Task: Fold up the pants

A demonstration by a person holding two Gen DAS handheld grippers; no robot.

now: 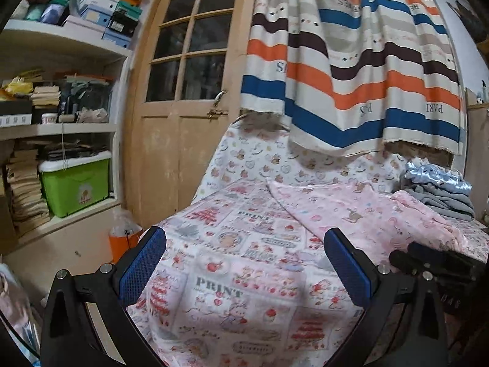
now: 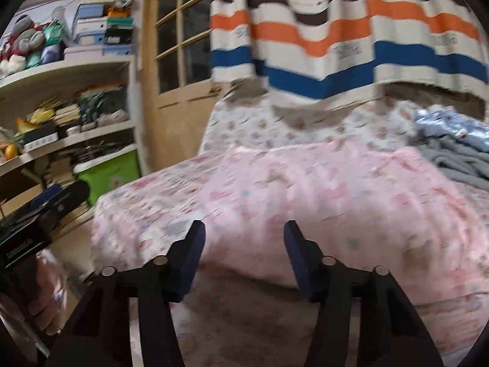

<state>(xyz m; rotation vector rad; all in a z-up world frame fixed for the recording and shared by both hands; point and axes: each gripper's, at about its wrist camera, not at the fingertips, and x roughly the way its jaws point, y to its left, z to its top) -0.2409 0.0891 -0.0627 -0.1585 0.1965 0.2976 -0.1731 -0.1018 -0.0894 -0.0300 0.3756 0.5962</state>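
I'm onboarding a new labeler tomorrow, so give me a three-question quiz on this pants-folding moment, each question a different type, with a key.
1. True or false: the left gripper is clamped on the pink pants.
2. Multiple choice: what lies at the far right of the bed, past the pants? A) a grey and silvery-blue clothes pile B) a laptop C) a shoe box
3. Fill in: the green storage box sits on a ____ left of the wooden door.

Key
1. False; both it and the right gripper are open and hold nothing.
2. A
3. shelf
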